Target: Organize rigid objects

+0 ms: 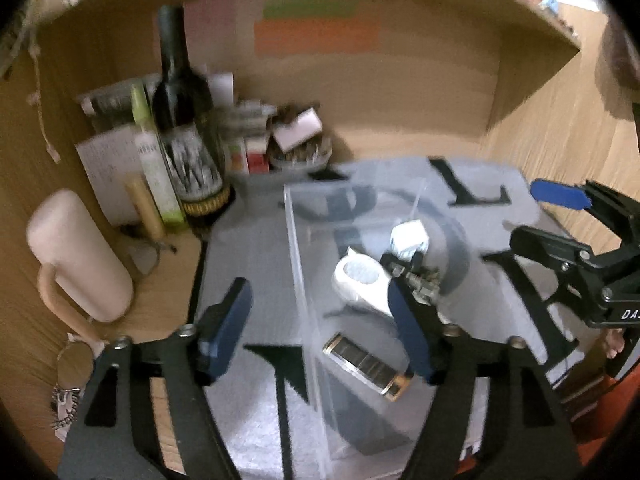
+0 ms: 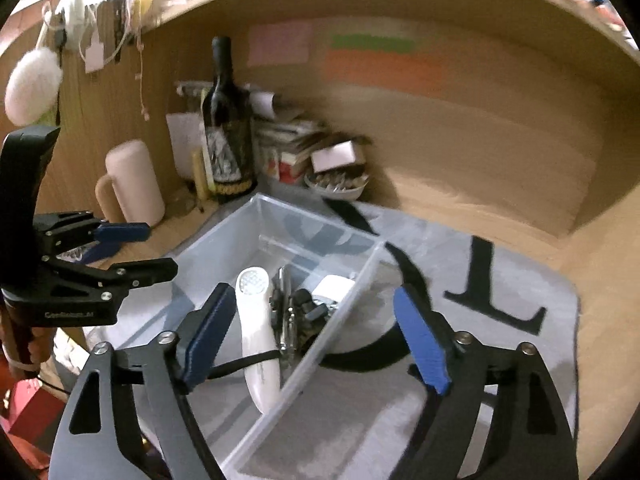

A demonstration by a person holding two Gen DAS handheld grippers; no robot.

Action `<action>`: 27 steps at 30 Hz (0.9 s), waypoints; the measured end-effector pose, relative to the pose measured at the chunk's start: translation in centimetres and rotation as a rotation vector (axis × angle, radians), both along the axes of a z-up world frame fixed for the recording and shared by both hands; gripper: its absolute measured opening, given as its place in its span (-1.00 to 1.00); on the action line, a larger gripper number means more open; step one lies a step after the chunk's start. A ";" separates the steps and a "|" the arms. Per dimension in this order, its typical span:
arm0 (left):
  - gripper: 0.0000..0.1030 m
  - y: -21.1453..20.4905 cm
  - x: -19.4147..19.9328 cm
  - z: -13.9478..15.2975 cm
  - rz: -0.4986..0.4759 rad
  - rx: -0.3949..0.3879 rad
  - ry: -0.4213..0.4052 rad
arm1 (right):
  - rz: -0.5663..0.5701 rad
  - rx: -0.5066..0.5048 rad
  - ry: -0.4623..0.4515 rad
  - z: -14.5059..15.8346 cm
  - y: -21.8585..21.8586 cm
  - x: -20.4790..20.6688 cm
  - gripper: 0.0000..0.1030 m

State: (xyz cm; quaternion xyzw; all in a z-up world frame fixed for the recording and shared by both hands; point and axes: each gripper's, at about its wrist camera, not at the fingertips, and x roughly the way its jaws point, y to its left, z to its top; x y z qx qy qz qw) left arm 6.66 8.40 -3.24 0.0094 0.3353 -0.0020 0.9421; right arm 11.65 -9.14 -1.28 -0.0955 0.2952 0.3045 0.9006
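Left wrist view: clear bin (image 1: 308,280), white handle (image 1: 360,284), battery (image 1: 368,366) inside.

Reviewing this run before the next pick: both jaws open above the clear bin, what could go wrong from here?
1. The clear bin has thin transparent walls, hard to see; the right gripper straddles one and could clip it.
2. The white handheld device, metal parts and battery lie crowded in the bin; a grasp may catch a neighbour.
3. The wine bottle stands close behind the bin near the left gripper; a nudge might topple it.
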 end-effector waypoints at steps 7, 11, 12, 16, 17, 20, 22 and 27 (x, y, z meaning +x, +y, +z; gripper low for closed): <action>0.84 -2.5 -3.0 2.5 -0.004 0.013 -0.174 | -0.085 0.062 -0.089 2.1 -3.4 -2.6 1.00; 0.96 -3.5 -4.6 3.6 0.004 0.002 -0.254 | -0.127 0.075 -0.145 2.9 -4.8 -4.1 1.00; 0.97 -3.7 -4.8 3.7 0.004 -0.001 -0.263 | -0.137 0.083 -0.156 3.0 -5.2 -4.5 1.00; 0.98 -4.5 -5.8 4.0 0.009 -0.008 -0.298 | -0.160 0.101 -0.176 3.2 -6.1 -5.7 1.00; 0.98 -4.6 -6.0 4.1 0.010 -0.012 -0.305 | -0.168 0.106 -0.182 3.3 -6.3 -6.0 1.00; 0.99 -4.8 -6.7 4.0 0.014 -0.032 -0.327 | -0.187 0.120 -0.199 3.3 -6.9 -6.9 1.00; 0.99 -4.8 -7.1 3.9 0.016 -0.040 -0.339 | -0.190 0.125 -0.213 3.3 -7.1 -7.5 1.00; 0.99 -5.2 -7.6 3.8 0.021 -0.032 -0.357 | -0.193 0.131 -0.242 3.1 -7.1 -8.3 1.00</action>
